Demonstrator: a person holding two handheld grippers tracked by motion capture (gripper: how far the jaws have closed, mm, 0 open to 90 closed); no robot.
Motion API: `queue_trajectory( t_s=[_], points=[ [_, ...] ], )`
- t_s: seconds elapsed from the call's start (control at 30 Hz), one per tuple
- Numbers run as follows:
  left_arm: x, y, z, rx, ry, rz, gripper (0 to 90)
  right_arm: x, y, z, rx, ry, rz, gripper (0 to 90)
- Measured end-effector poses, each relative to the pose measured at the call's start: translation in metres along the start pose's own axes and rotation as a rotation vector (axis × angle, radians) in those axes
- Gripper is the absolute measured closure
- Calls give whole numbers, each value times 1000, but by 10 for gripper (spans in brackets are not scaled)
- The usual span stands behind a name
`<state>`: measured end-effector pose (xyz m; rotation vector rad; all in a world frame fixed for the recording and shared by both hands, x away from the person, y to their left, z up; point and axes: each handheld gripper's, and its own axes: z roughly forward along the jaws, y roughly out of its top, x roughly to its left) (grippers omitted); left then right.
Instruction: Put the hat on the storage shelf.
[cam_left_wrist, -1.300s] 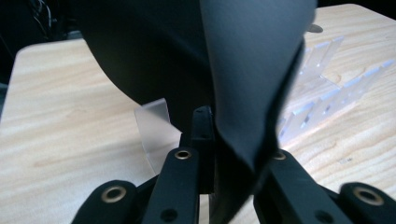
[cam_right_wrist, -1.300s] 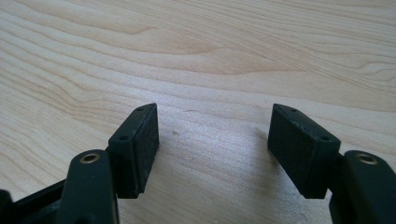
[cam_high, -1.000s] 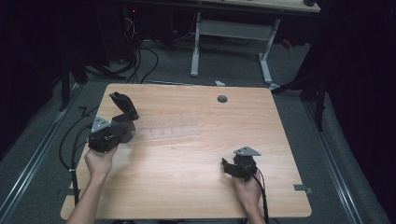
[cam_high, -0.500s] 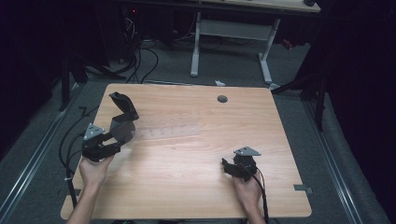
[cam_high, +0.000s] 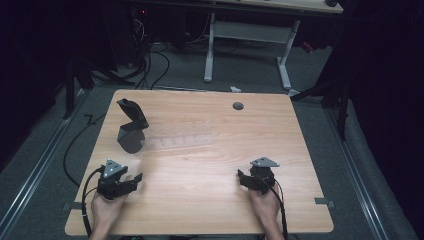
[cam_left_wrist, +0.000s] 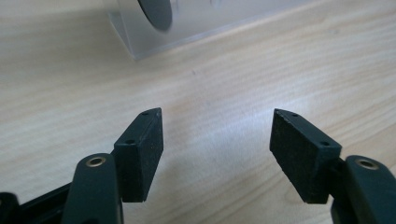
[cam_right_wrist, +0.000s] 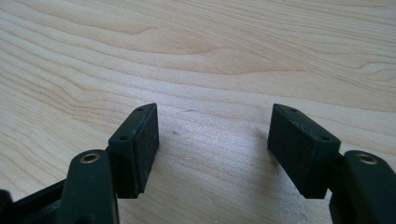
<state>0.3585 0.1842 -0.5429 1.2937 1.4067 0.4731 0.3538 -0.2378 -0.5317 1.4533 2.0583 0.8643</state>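
Step in hand: release and withdrawal. The dark flip-lid container (cam_high: 131, 131) stands upright on the bench (cam_high: 210, 200) at about 10 o'clock from bench centre, lid raised and tilted back; a clear plastic tray (cam_high: 177, 141) lies flat just beside it toward 3 o'clock, its near corner visible in the left gripper view (cam_left_wrist: 140, 35). Neither item is held.

Left gripper (cam_high: 131, 181): positioned at 6 o'clock of the container, well apart from it, close over the near-left part of the bench; its jaws have just been opening and now stand moderately wide, with nothing between them; bare wood shows in the gap in the left gripper view. The left hand (cam_high: 106, 209) enters from the bottom edge, forearm roughly in line with the gripper, jaws aimed toward about 1 o'clock and slightly downward.

Right gripper (cam_high: 243, 179): low over the near-right part of the bench, at roughly 4 o'clock from bench centre; jaws wide and empty, bare wood grain between them in the right gripper view; the right hand (cam_high: 264, 206) is behind it, jaws aimed toward about 11 o'clock.

Judgement: the container appears set down and let go; both hands seem parked at rest positions. Should work resume, the next move calls for a reach from 6 o'clock toward the container or tray, jaws kept wide until they straddle the chosen item; the raised lid could tip the container if nudged.
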Motion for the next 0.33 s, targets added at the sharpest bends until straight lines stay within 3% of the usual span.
queue_trajectory(
  t_s=[0.13, 0.33],
  points=[
    [-2, -5, 3, 20, 20, 42, 342, 0, 0, 0, 0, -1, 1, 342],
    [-1, -5, 4, 24, 20, 38, 310, 0, 0, 0, 0, -2, 1, 342]
  ],
)
